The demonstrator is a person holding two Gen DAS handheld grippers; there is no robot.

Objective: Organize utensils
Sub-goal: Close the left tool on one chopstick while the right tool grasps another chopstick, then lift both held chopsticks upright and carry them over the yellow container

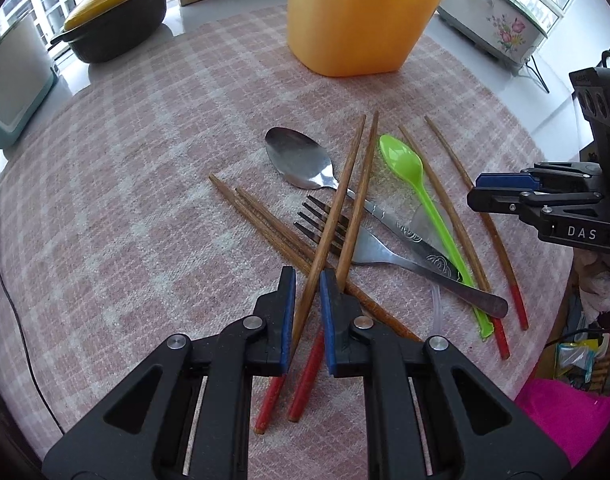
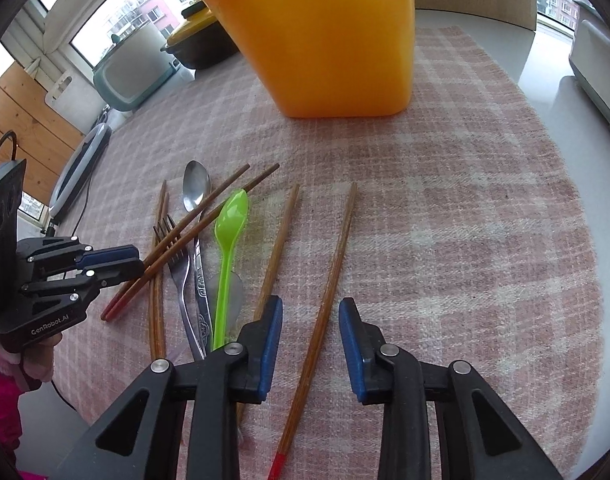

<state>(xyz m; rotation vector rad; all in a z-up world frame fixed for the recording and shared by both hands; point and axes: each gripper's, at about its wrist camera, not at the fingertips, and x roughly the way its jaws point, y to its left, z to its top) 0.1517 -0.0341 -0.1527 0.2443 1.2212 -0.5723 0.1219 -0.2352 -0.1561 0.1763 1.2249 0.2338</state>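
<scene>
Cloth, pink-checked, covers white counter beside windows.

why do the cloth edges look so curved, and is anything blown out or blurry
Left wrist view: fisheye bends the checked cloth into a dome, windows overexposed, utensils sharp. Right wrist view: same bulge, glare on the white counter, soft daylight, faint shadows.

Orange bin; lime-green spoon; pink-white checked cloth; red-tipped chopsticks.
</scene>
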